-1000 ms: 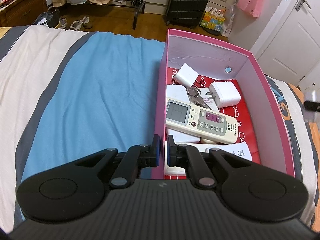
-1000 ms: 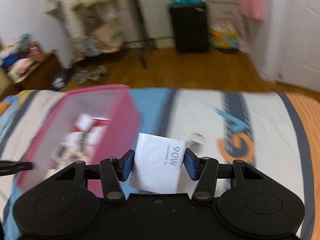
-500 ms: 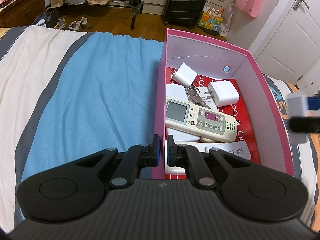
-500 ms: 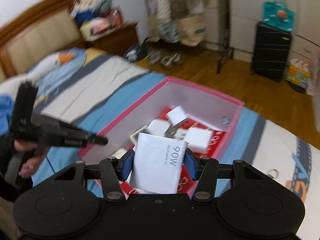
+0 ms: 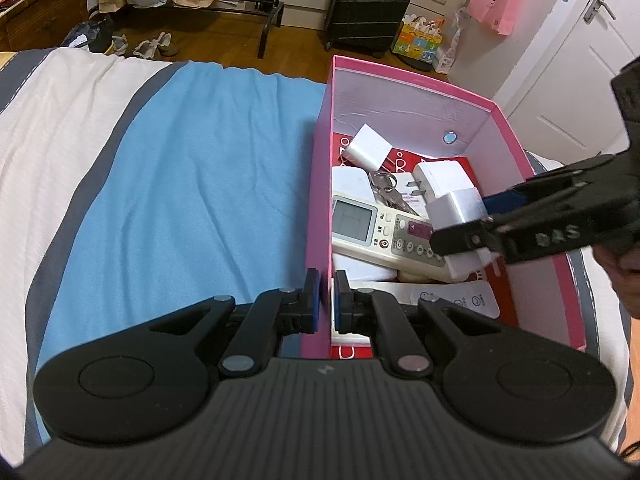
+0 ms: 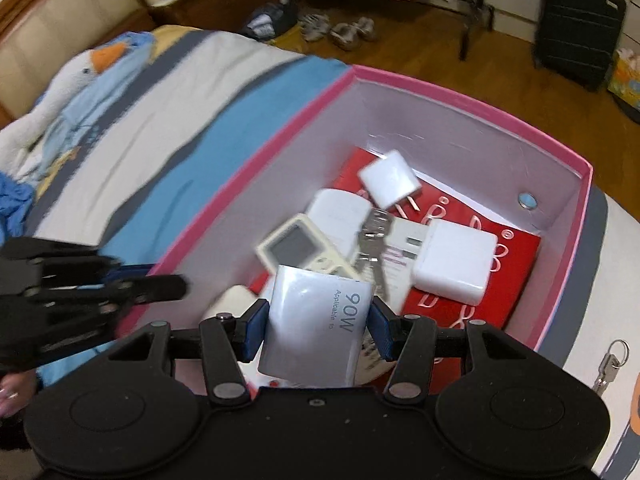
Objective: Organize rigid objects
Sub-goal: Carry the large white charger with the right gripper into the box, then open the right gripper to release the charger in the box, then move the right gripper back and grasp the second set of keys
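Most of the sorting looks done: a remote [image 5: 384,232], two white plugs, a bunch of keys [image 6: 370,236] and other white pieces already lie in the pink box [image 5: 320,184] on the bed [image 5: 180,180], while one key [image 6: 610,364] waits on the bed just outside the box's right wall. Over the box's near end the right gripper [image 6: 316,330] clamps a white charger [image 6: 316,324], and the left gripper [image 5: 326,300] pinches the box's left wall near its near corner, jaws narrow. Open floor remains by the right wall; the walls stand tall, so the drop looks easy.
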Action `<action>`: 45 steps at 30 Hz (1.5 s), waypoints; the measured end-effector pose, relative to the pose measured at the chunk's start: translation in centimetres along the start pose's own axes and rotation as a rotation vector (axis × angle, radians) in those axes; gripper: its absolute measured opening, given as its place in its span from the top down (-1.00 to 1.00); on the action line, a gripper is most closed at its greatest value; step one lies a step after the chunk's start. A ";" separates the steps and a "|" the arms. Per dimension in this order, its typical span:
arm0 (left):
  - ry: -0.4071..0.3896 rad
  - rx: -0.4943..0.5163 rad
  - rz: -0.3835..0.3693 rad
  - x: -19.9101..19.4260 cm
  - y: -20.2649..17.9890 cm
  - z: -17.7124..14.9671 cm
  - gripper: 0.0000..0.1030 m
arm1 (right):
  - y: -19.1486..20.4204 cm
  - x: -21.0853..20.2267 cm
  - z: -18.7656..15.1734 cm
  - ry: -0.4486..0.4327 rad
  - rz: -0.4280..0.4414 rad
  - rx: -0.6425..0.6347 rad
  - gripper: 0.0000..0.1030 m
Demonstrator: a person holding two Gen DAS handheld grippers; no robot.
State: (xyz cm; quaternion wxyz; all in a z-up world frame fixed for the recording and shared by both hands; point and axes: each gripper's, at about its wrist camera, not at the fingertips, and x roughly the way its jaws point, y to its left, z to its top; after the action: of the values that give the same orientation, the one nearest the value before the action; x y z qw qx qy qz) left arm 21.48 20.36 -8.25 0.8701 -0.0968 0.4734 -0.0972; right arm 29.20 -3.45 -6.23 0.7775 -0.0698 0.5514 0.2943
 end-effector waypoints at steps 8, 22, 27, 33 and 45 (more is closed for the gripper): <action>-0.001 0.000 -0.006 0.0 0.2 0.0 0.89 | -0.2 -0.8 -0.2 0.025 -0.170 -0.106 -0.13; -0.001 0.009 0.008 0.0 -0.1 -0.1 0.88 | -2.4 -7.6 -1.6 -0.251 -0.240 -0.050 -0.21; 0.006 0.001 0.013 0.0 -0.2 -0.1 0.88 | -7.6 -12.7 -5.7 -0.444 -0.235 0.083 -0.22; 0.006 0.003 0.014 0.1 -0.2 0.0 0.88 | -15.1 -11.7 -10.3 -0.461 -0.319 0.264 -0.22; 0.006 0.002 0.002 0.2 0.0 0.0 0.88 | -20.5 -3.1 -11.2 -0.280 -0.229 0.452 -0.16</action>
State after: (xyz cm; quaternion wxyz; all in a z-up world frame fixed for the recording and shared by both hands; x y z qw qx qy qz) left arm 21.61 20.29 -8.39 0.8689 -0.0952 0.4759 -0.0971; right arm 30.32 -26.18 -12.16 0.8701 0.0850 0.4787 0.0812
